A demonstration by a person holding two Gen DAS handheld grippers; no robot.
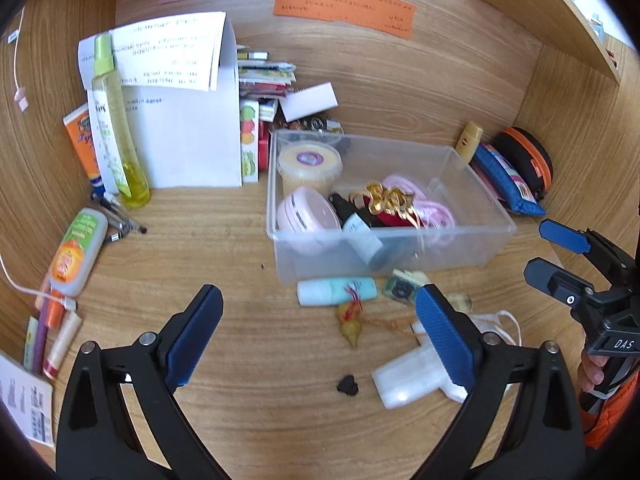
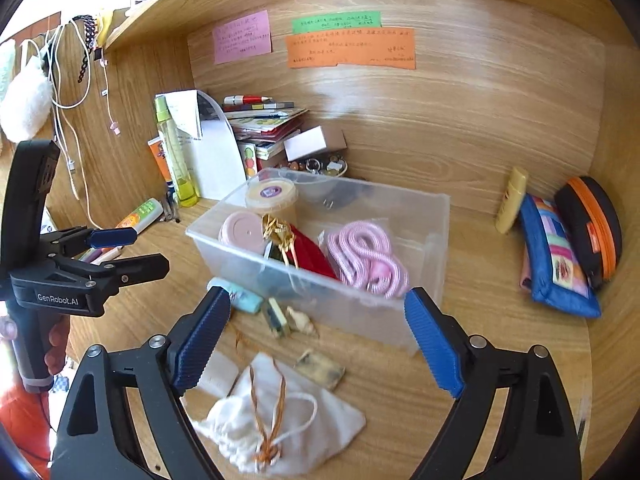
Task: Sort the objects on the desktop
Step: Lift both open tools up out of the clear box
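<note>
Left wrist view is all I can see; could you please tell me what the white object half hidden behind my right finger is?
Observer: It is a white cloth drawstring pouch, lying crumpled on the desk with an orange-brown cord across it.
Operator: Thank you. Is anything lying between it and the clear bin?
Observer: Yes, a small flat yellowish tile lies just beyond the pouch, short of the clear bin.
Operator: And what does the face of the blue pouch on the right look like?
Observer: The blue pouch has a panel of coloured patchwork squares on its face.
</note>
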